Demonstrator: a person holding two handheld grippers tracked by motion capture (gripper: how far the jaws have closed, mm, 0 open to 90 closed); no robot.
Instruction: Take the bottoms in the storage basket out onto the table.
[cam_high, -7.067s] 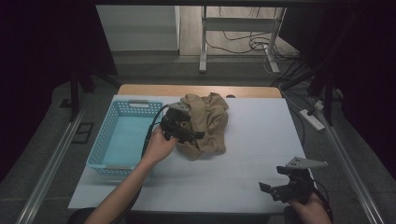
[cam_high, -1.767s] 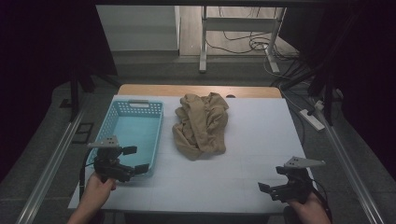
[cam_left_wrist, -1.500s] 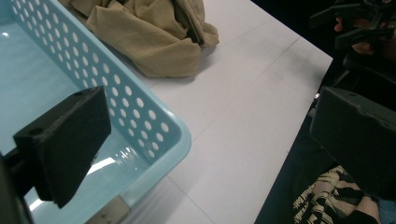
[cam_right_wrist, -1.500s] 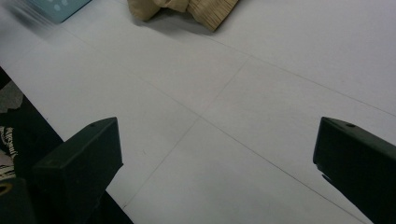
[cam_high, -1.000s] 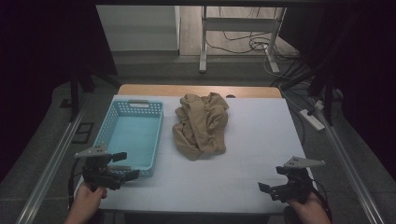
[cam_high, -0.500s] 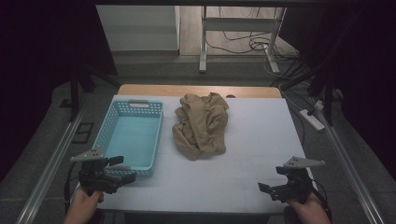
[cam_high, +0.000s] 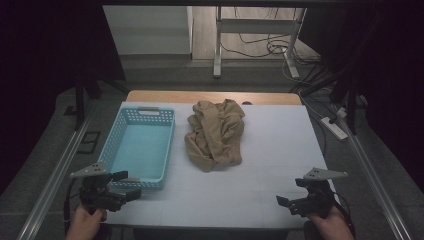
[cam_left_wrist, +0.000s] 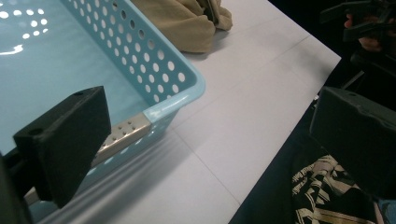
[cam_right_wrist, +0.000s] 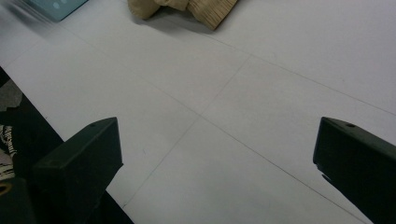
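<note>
High view overlooks the table; gripper views skim it closely.

A wide strip of bare white table is lying open between my left gripper and my right gripper. The blue basket is blocking my left jaws' front, while the tan cloth is sitting beyond, just beside it.

Cloth right of basket
</note>
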